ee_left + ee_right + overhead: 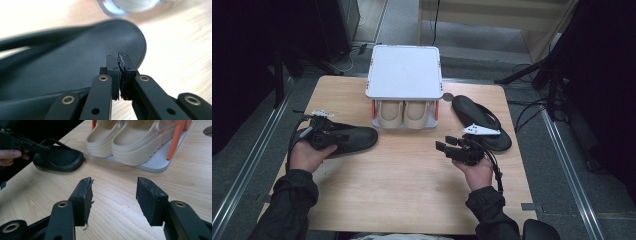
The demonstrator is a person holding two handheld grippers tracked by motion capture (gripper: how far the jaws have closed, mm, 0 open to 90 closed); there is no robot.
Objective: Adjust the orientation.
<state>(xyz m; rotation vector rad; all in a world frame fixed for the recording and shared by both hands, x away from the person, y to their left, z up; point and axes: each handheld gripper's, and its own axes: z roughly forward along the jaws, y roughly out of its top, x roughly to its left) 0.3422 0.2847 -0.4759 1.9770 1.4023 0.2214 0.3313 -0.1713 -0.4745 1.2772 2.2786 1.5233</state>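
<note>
Shoe rack (404, 70), white two-tier with orange uprights, is standing at the far middle of the wooden table (412, 190); its lower shelf is holding a pair of cream clogs (403, 114), side by side, toes toward the person, while its top shelf is lying bare. Black slipper, left (346, 138), is resting on the table near the rack's front left corner, with the left gripper (343, 137) sitting over it; in the left gripper view the jaws are pressing together with no gap, above the footbed (75, 65), and whether they are pinching an edge of the slipper cannot be told from these pictures. Black slipper, right (482, 122), is lying flat on the table to the right of the rack, untouched, just beyond the right gripper (443, 146). That gripper is hovering above bare table with its jaws standing wide apart and nothing between them, pointing toward the rack. Judged progress: the clogs are already stowed, the black pair is not; the left one appears to be just being taken up or slid, and the right one is waiting. Remaining, as it seems: both black slippers are still needing a place on the rack, most likely the free top shelf.
</note>
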